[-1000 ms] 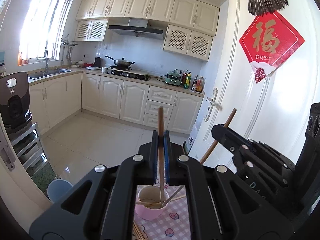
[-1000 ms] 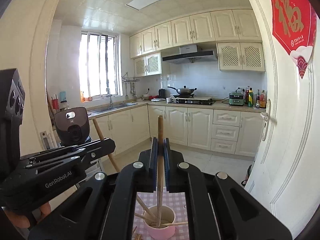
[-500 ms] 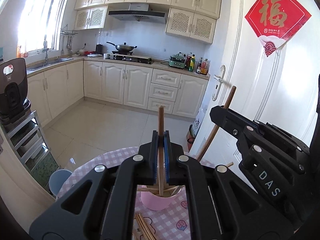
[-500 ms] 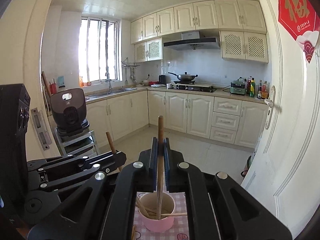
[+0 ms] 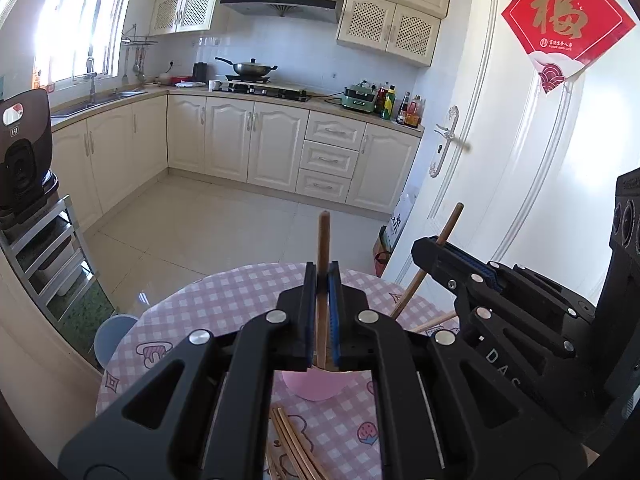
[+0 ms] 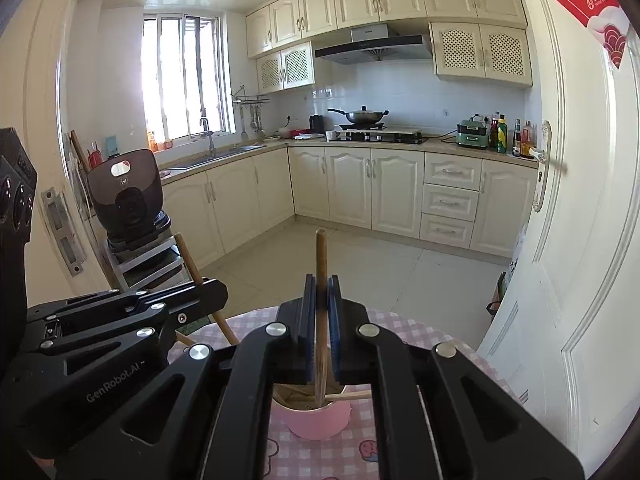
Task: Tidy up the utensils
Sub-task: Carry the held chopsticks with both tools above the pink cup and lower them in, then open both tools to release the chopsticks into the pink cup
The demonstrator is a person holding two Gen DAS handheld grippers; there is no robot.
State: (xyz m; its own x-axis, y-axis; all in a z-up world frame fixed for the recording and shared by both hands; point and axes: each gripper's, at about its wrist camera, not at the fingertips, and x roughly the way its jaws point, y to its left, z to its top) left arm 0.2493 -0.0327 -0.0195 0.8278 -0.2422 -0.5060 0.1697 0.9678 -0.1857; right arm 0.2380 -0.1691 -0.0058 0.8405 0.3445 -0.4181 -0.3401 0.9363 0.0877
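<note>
A round table (image 5: 224,300) under a pink checked cloth carries a pink cup (image 6: 318,420) with loose chopsticks (image 5: 294,446) lying in front of it. The left gripper (image 5: 322,280) pinches one upright wooden chopstick (image 5: 323,240) between its blue pads, its lower end at the cup's mouth. Just beside it, the right gripper (image 6: 321,292) pinches another chopstick (image 6: 320,264), whose tip sits inside the cup among others.

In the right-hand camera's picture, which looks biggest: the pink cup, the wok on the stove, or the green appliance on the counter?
As they look, largest first:
1. pink cup, though it is nearest the camera
2. wok
3. green appliance
</note>
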